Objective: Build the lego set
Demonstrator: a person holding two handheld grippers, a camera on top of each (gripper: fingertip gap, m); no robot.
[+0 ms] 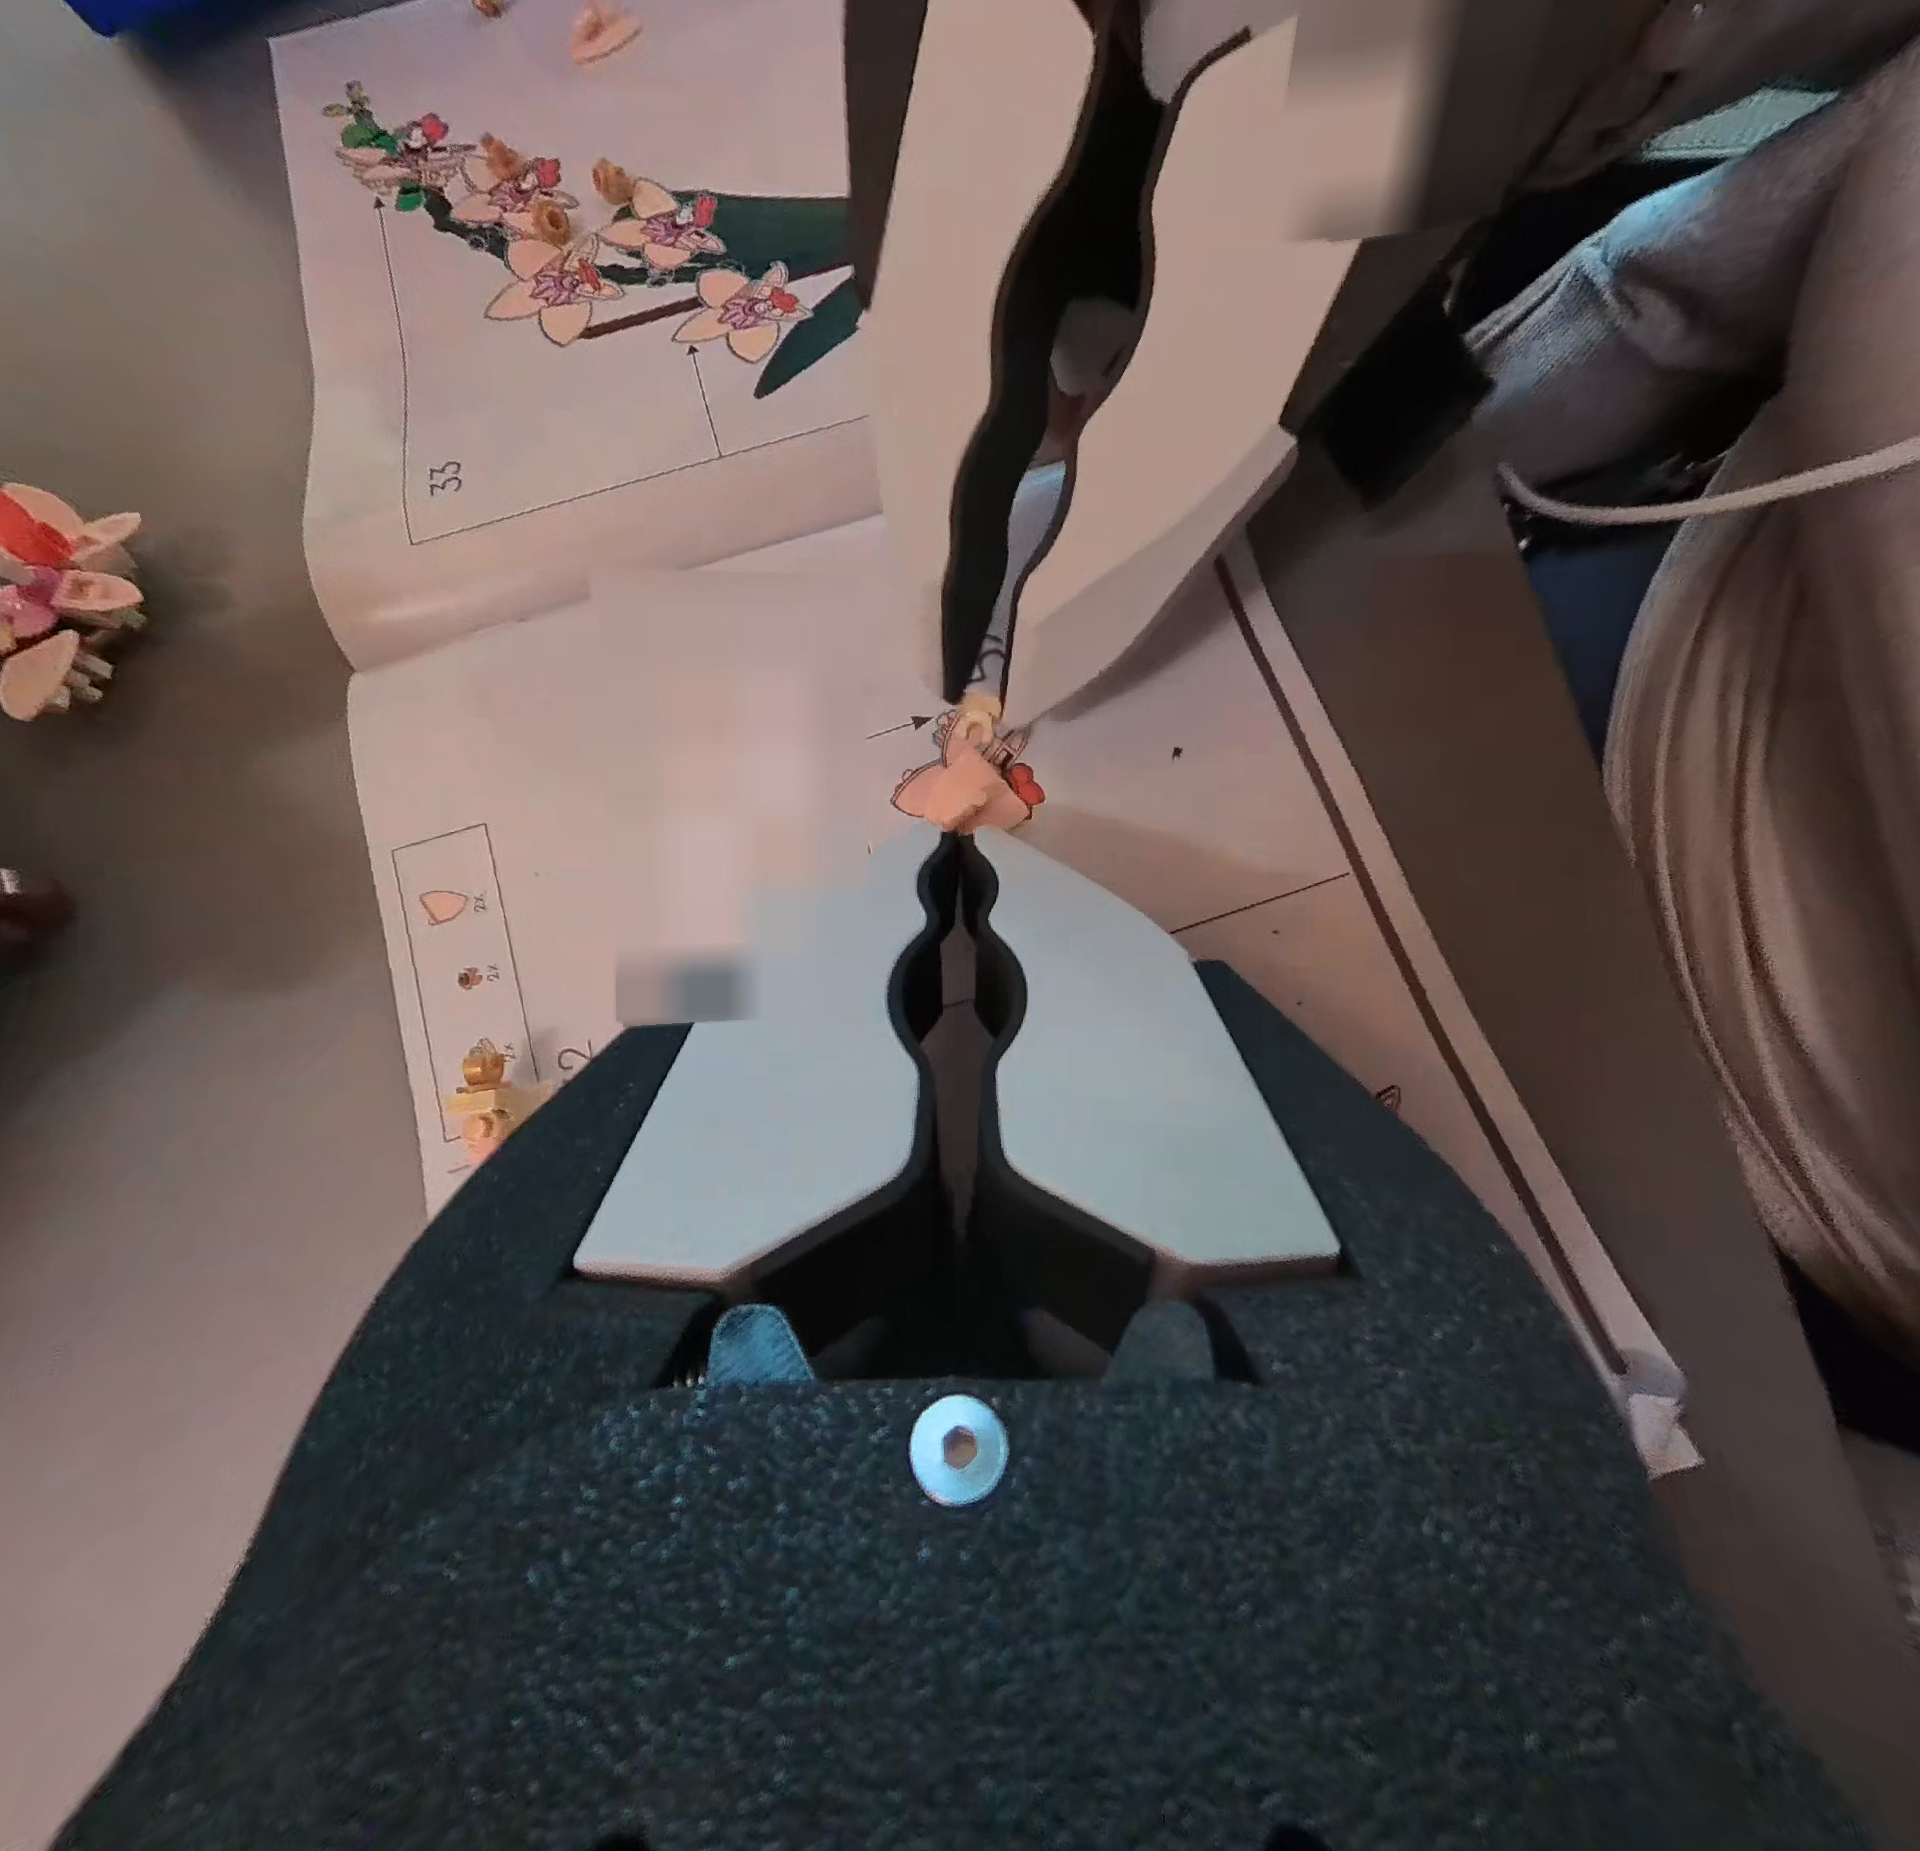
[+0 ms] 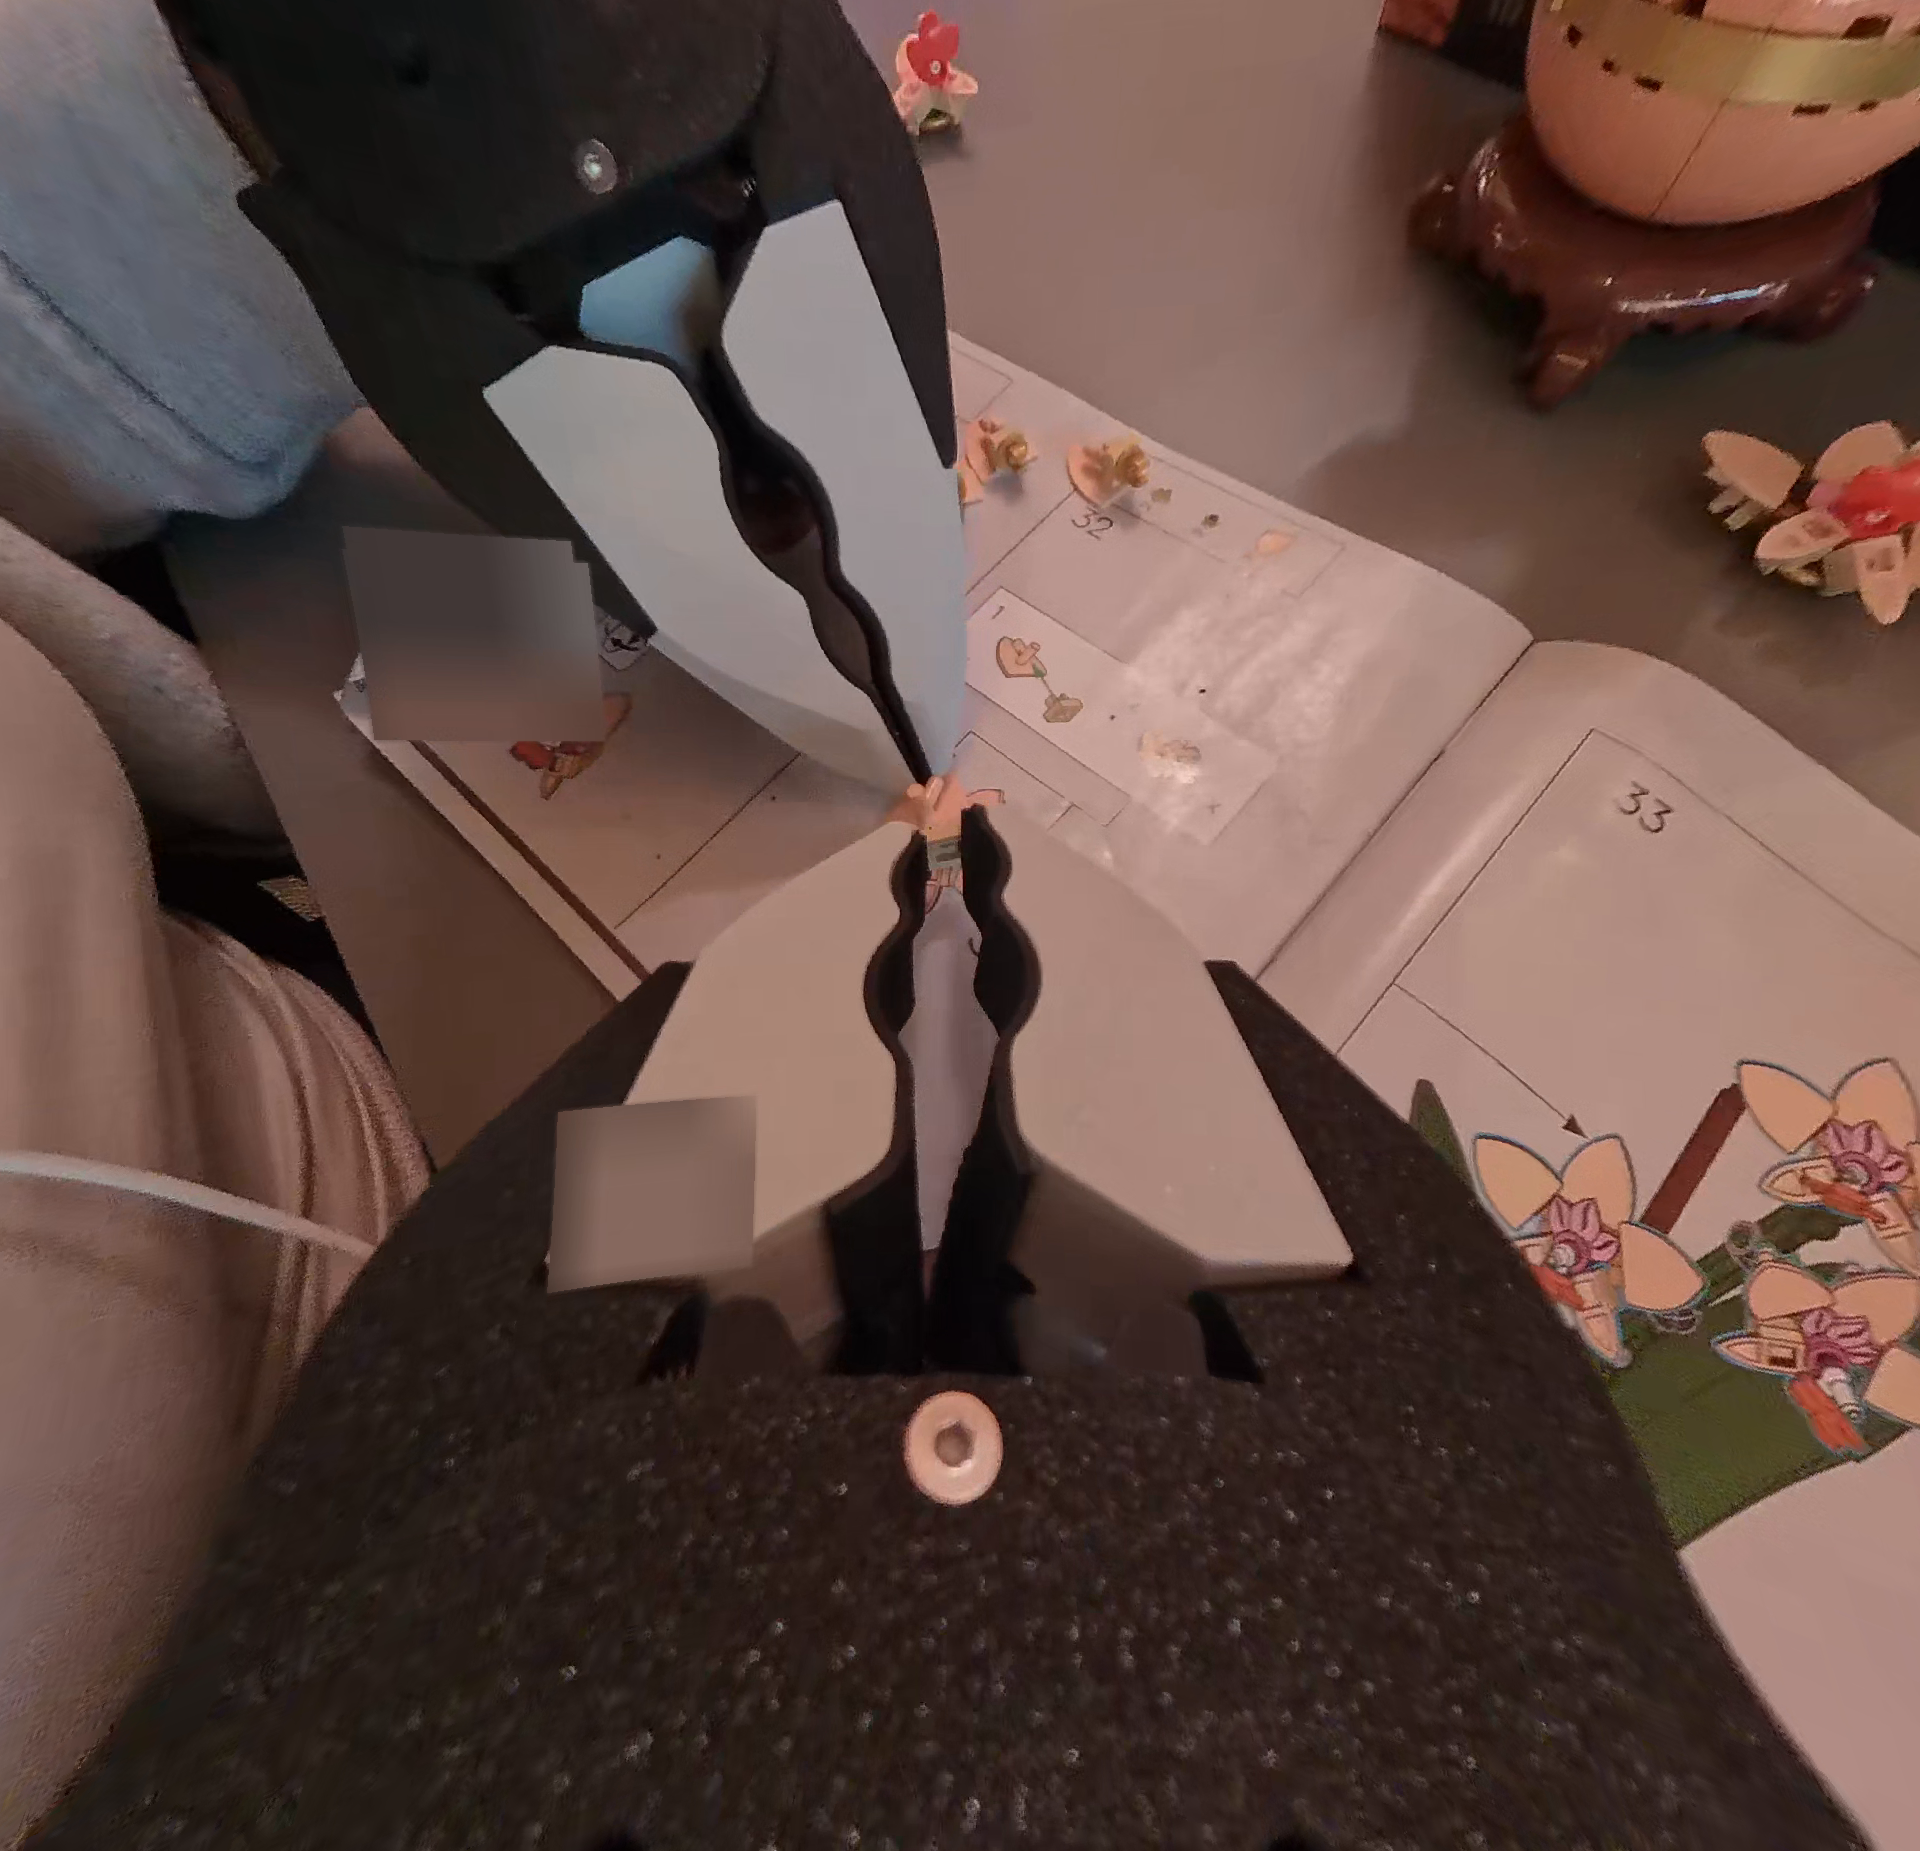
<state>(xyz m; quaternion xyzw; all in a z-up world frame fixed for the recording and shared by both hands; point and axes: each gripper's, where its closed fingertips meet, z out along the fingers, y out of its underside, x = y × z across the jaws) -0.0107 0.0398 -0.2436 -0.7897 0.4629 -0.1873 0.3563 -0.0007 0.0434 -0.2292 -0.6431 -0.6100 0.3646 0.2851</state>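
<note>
Left wrist view, small cream-pink flower piece, red tip

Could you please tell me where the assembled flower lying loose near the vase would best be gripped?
On the assembled flower, I would probably close the tool across its red centre from above: the cream petals splay outward and lie low on the table, offering little to pinch edgewise.
</note>
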